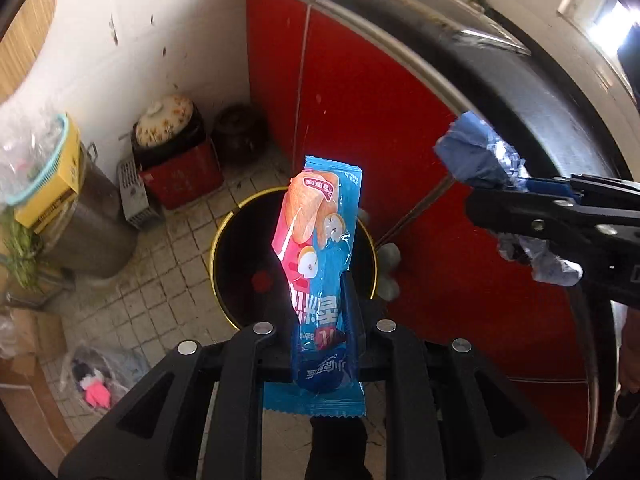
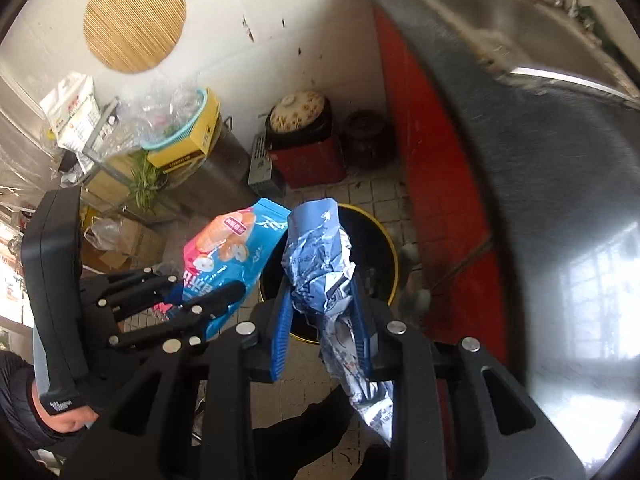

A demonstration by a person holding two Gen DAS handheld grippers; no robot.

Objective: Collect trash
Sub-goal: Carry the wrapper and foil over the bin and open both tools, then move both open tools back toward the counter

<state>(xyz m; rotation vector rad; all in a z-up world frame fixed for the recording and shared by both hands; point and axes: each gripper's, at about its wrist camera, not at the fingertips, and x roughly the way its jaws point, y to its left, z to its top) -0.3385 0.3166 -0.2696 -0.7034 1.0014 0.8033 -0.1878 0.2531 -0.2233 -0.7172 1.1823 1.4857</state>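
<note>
**Between both sets of jaws: two wrappers held, bin straight below**

Between the left jaws: left gripper (image 1: 326, 312) is pinched on the snack wrapper (image 1: 320, 248), blue and pink film. Grip sits on the lower third; the crimped bottom seam hangs behind the jaws, the long upper part stands out past the tips. It holds its shape but leans a bit, so I judge it thin, light and glossy: likely slippery, and it'll flutter, not drop straight.

Between the right jaws: right gripper (image 2: 322, 312) is clamped on the crumpled foil wrapper (image 2: 320, 252), blue outside, silver inside. The blue ribbed pads (image 2: 282, 320) squeeze its waist; a crushed wad sits ahead of the tips and a tail trails back under the jaws. Judgement: soft, near weightless, already deformed, nothing fragile. The crumple gives the pads more bite than flat film, so a mid-body hold is fine. On the flat wrapper, a seam or a fold would grip better.

Ahead of and below both jaw tips: the trash bin (image 1: 224, 240), black with a yellow rim, open mouth up, standing on the tiled floor (image 1: 172, 248). Both wrappers read as over or near the mouth; exact overlap for the foil one I can't tell.

Beyond the bin: red cabinet doors (image 1: 360, 120) on the right, with the steel desk edge (image 2: 520, 160) above them. A clay pot (image 1: 164, 120) stands on a red crate by the wall.
</note>
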